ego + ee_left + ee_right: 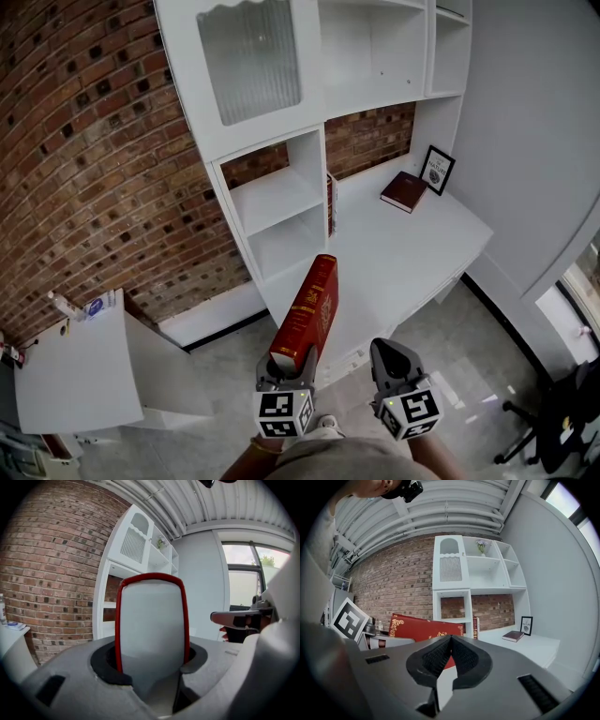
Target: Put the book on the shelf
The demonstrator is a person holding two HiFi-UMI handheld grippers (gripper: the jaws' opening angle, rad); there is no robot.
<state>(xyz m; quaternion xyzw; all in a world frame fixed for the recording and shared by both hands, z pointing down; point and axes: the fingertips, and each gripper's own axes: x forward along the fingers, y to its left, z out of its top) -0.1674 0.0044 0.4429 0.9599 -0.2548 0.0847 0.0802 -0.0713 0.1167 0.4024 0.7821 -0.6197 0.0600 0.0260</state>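
left gripper (292, 362) clamped on red book (309, 309); right gripper (388, 357) pinched shut. upright book (331, 203) beside shelf cubbies (277, 199), maroon book (404, 191) on desk (412, 246).

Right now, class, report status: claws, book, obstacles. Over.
Left claw shut on red book. Right claw shut, empty. Shelf ahead, nothing seen blocking.

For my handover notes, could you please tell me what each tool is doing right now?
Left tool: closed on the red book.
Right tool: closed, holding nothing.
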